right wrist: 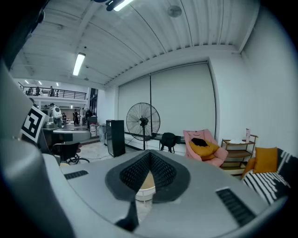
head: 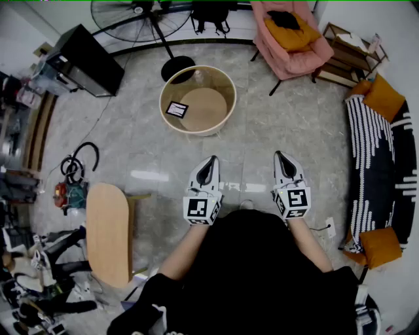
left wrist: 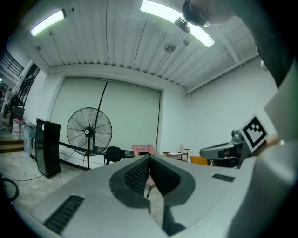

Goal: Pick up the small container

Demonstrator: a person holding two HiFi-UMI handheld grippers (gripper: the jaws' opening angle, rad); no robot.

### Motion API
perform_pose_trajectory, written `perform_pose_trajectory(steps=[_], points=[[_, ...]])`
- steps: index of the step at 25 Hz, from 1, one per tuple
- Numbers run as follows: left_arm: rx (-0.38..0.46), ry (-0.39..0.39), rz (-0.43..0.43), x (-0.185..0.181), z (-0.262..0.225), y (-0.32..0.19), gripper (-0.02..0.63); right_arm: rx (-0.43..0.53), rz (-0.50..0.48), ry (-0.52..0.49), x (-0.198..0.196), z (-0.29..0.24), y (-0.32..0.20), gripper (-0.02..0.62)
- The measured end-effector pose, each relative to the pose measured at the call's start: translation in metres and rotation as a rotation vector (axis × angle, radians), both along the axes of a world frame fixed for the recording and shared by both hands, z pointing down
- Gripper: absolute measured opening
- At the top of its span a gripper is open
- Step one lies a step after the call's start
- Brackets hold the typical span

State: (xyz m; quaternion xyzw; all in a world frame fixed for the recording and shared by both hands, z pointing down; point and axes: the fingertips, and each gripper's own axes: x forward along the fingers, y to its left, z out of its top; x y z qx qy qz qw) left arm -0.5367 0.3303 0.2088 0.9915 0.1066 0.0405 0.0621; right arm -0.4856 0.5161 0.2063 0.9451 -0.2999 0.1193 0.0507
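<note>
A small clear container point(head: 198, 76) stands at the far rim of a round wooden table point(head: 222, 88), next to a black-and-white marker card point(head: 177, 109). My left gripper point(head: 211, 159) and right gripper point(head: 280, 155) are held side by side over the floor, well short of the table, tips pointing toward it. Both are shut with nothing between their jaws. In the left gripper view the left gripper point(left wrist: 149, 158) has its dark pads together. In the right gripper view the right gripper point(right wrist: 150, 154) is closed too, with the table's rim point(right wrist: 145, 187) showing below the tips.
A standing fan point(head: 139, 14) and a pink chair point(head: 291, 36) stand beyond the table. A black cabinet point(head: 88, 60) is at the far left, a striped sofa point(head: 383, 163) on the right, and a low oval wooden bench point(head: 108, 232) with clutter on my left.
</note>
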Motion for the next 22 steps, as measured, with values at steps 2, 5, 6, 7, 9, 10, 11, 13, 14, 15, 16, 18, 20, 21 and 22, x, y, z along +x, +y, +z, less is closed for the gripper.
perform_pose_trajectory(steps=[2,5,6,7,9,10,11,13,14,15,16,18,20,21,22], points=[[0.017,0.002,-0.008,0.0,-0.001,0.006,0.02,-0.004,-0.004,0.008,0.002,-0.001,0.006,0.015],[0.028,0.011,-0.018,-0.001,0.0,0.022,0.02,0.01,-0.006,0.026,0.0,-0.003,0.023,0.015],[0.028,0.013,-0.021,-0.003,0.001,0.027,0.02,0.018,-0.003,0.036,-0.002,-0.003,0.031,0.015],[0.026,0.011,-0.025,-0.006,0.002,0.032,0.02,0.021,0.002,0.048,-0.006,-0.005,0.038,0.017],[0.02,0.001,-0.032,-0.012,0.002,0.04,0.02,0.023,0.005,0.068,-0.014,-0.007,0.05,0.017],[0.022,-0.003,-0.03,-0.015,0.002,0.044,0.02,0.025,0.004,0.072,-0.017,-0.007,0.055,0.017],[0.028,-0.006,-0.026,-0.017,0.004,0.048,0.02,0.028,0.003,0.073,-0.02,-0.004,0.059,0.017],[0.05,-0.015,-0.017,-0.022,0.009,0.056,0.02,0.034,0.005,0.062,-0.024,0.006,0.064,0.017],[0.057,-0.021,-0.011,-0.023,0.012,0.058,0.02,0.042,0.01,0.052,-0.027,0.012,0.066,0.017],[0.06,-0.026,-0.005,-0.024,0.015,0.061,0.02,0.053,0.016,0.044,-0.03,0.016,0.068,0.017],[0.057,-0.027,0.002,-0.023,0.016,0.063,0.02,0.062,0.025,0.04,-0.032,0.018,0.069,0.017],[0.042,-0.023,0.027,-0.016,0.015,0.067,0.02,0.064,0.056,0.047,-0.032,0.019,0.074,0.017],[0.034,-0.015,0.059,-0.007,0.012,0.071,0.02,0.056,0.092,0.055,-0.029,0.018,0.079,0.016],[0.03,-0.01,0.072,-0.003,0.011,0.073,0.02,0.052,0.105,0.056,-0.028,0.017,0.082,0.017],[0.027,-0.005,0.083,0.001,0.011,0.074,0.02,0.045,0.114,0.057,-0.026,0.017,0.083,0.017]])
